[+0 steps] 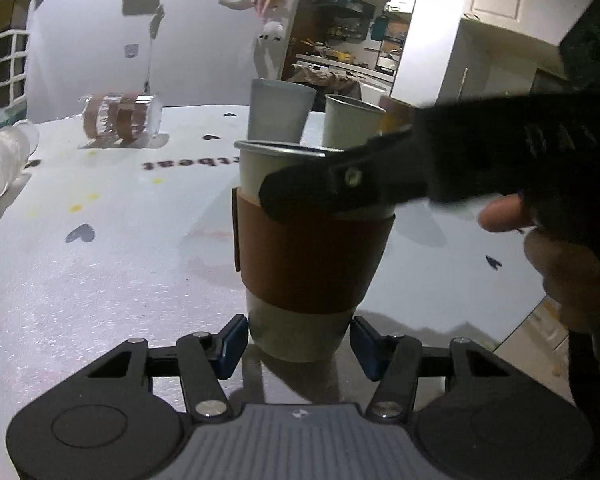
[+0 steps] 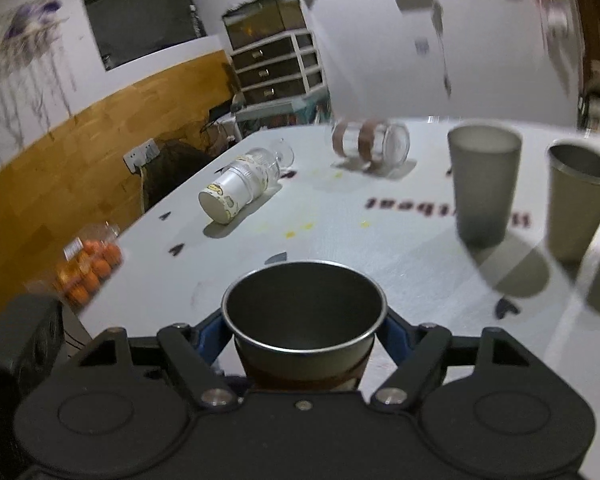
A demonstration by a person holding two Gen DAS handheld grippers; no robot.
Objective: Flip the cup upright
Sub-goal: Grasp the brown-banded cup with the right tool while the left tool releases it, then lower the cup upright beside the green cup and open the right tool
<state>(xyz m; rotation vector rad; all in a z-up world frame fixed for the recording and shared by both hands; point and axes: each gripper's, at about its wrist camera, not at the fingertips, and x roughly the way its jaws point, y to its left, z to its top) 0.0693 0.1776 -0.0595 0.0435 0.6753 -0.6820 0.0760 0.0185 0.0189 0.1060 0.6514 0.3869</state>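
A metal cup with a brown sleeve (image 1: 312,248) stands upright on the white table (image 1: 100,280). My left gripper (image 1: 298,344) is open, its blue pads on either side of the cup's base without pressing it. My right gripper (image 1: 300,196) reaches in from the right and grips the cup near its rim. In the right wrist view the same cup (image 2: 304,320) sits mouth up between the right gripper's (image 2: 304,334) fingers, which are shut on it.
A grey tumbler (image 2: 484,184) and a metal cup (image 2: 578,200) stand upright at the back right. A stack of paper cups (image 2: 240,188) and a clear jar with brown bands (image 2: 372,142) lie on their sides. A pack of oranges (image 2: 88,268) sits off the table's left edge.
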